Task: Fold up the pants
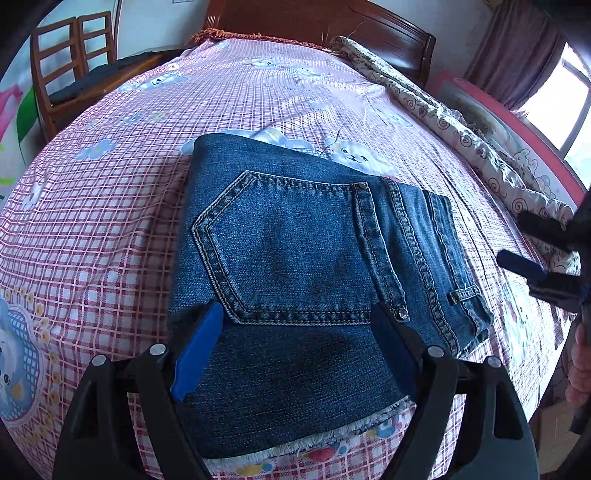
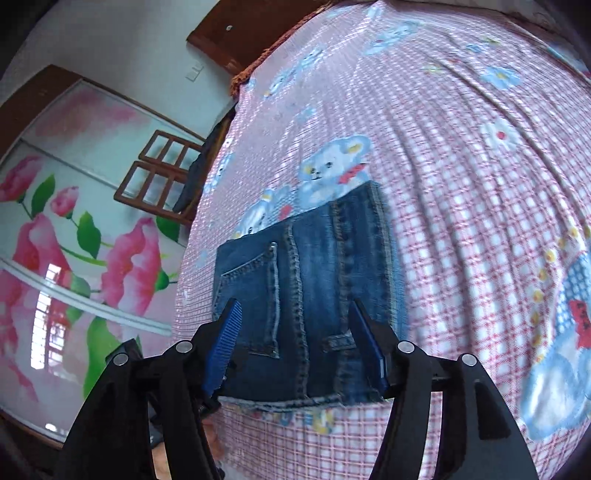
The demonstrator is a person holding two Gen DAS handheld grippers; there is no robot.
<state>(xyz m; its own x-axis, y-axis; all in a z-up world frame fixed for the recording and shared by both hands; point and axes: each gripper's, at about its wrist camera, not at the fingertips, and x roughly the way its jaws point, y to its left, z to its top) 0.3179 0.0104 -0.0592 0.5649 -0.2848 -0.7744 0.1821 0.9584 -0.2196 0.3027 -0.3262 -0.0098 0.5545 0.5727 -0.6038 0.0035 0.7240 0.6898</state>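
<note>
The blue denim pants [image 1: 295, 240] lie folded into a compact rectangle on the pink checked bedsheet [image 1: 110, 206], back pocket facing up. My left gripper [image 1: 295, 310] hovers over the near end of the bundle, jaws wide apart, with denim below them and nothing pinched. In the right wrist view the pants [image 2: 314, 266] show their waistband end and a belt loop. My right gripper [image 2: 295, 304] stands open over that end, its blue pads [image 2: 223, 343] clear of the cloth. The right gripper [image 1: 535, 254] also shows at the right edge of the left wrist view, off the pants.
A rolled patterned quilt [image 1: 461, 133] runs along the bed's far right side below a dark wooden headboard [image 1: 314, 22]. Wooden chairs [image 1: 62, 59] stand beyond the left edge of the bed. A wardrobe with flowered sliding doors [image 2: 74, 229] faces that side. The sheet's frayed near edge [image 1: 314, 443] marks the bed's front.
</note>
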